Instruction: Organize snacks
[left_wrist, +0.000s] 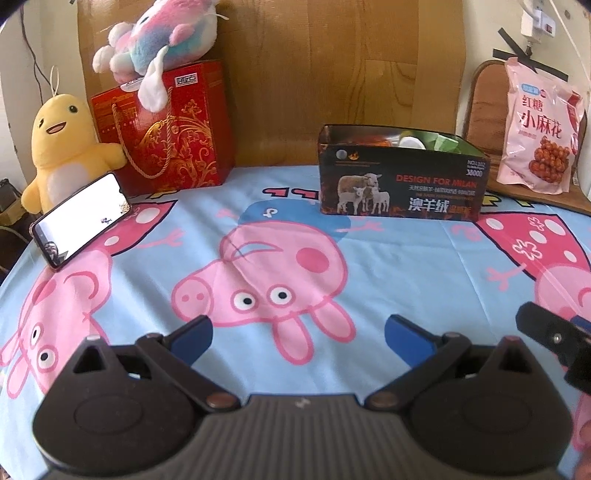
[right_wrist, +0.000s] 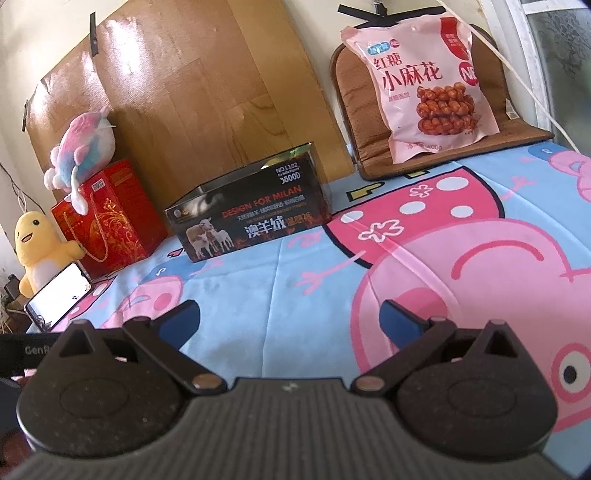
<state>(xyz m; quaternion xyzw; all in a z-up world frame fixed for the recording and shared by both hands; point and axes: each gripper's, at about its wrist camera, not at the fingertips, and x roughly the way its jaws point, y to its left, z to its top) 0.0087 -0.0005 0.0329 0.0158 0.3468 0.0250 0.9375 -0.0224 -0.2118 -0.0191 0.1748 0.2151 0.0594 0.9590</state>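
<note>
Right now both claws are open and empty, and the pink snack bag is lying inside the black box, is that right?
Not quite. The pink snack bag leans on the brown cushion, outside the black box; the right wrist view shows it. The left claw and right claw are open and empty.

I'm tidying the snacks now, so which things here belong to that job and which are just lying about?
For the job: pink snack bag, black box already holding items.
Just lying about: yellow plush, pastel plush, red gift bag, phone.
</note>
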